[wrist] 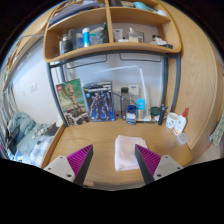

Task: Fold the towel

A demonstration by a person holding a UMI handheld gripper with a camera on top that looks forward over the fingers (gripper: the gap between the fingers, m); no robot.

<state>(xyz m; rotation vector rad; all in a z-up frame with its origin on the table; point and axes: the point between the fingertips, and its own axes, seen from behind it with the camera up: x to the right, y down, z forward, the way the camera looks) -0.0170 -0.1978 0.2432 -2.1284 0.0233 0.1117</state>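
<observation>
The towel (126, 152) lies flat on the wooden table (100, 135), a pale, roughly rectangular piece sitting just ahead of the tool (113, 160) and between the lines of its two fingers, a little toward the right-hand one. Its long axis appears to run away from the tool, toward the back of the table, so the near short edge faces the fingers; whether it is already folded once cannot be told. The tool is spread wide, its purple pads (79, 157) apart and gripping nothing, with the towel's near edge showing in the gap between them. Judging from this, the next move calls for going straight forward and down onto that near edge. Beyond the towel, along the back of the table, stand book or box covers (85, 100), a blue-capped bottle (141, 108) and small containers (177, 121), well clear of the towel. Above them a wooden shelf (110, 48) carries more items.
</observation>
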